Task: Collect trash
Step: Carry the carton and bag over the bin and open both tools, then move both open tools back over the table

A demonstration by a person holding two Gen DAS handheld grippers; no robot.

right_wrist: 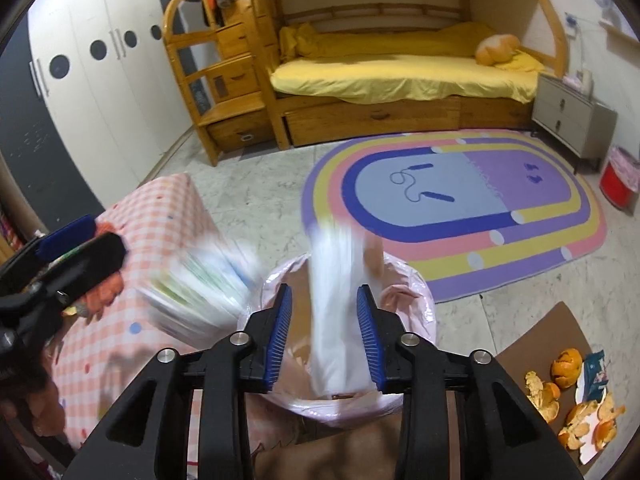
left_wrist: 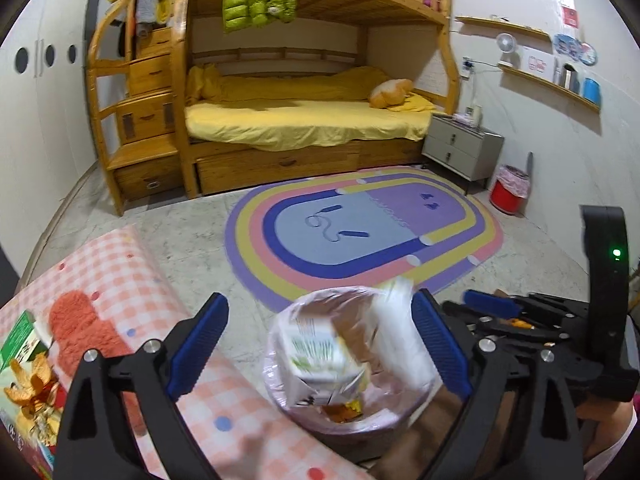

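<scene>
Both loads are blurred above the bin (left_wrist: 352, 426), so a miss is the likely trouble: the carton (left_wrist: 320, 360) sits toward the near rim and could tip off onto the checked cloth (left_wrist: 120, 264). The left gripper (left_wrist: 320, 344) has its fingers spread wide with nothing between them; the carton below looks released. The right gripper (right_wrist: 325, 334) stands partly open around the white wrapper (right_wrist: 340, 312), seemingly not pinching it (blur makes contact hard to judge). The wrapper is thin and floppy, so it might drape over the rim instead of dropping in. The bin is round with a glossy pink liner. Ragged orange peels (right_wrist: 576, 412) lie on the brown desk (right_wrist: 552, 336).
</scene>
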